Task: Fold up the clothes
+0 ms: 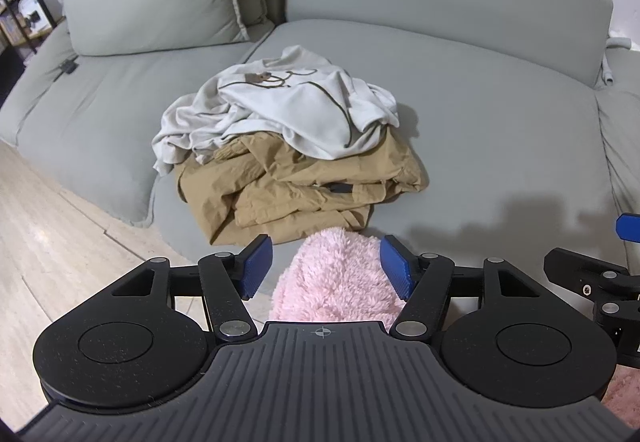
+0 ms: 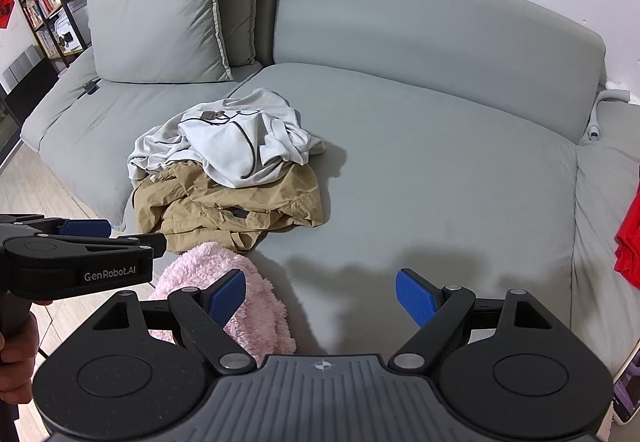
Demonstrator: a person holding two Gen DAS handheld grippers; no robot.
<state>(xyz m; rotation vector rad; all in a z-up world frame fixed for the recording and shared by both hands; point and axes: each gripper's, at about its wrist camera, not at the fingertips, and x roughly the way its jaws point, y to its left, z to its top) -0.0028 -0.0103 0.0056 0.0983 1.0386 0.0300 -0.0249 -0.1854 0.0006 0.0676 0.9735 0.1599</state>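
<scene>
Both claws gape with nothing held: the left gripper (image 1: 326,268) over a pink towel (image 1: 340,282), the right gripper (image 2: 322,298) beside it. White shirt (image 1: 288,101) tops tan trousers (image 1: 304,189) on the sofa (image 1: 500,129).

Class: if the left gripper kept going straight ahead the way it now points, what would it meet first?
Most likely the pink fleece garment, which already lies between the open jaws of the left gripper. The tan garment sits just beyond it, though depth is hard to judge here.

A white shirt (image 1: 288,101) with dark line print tops tan trousers (image 1: 304,189), beside pink fleece (image 1: 340,278), on a grey sofa (image 1: 500,145).
</scene>
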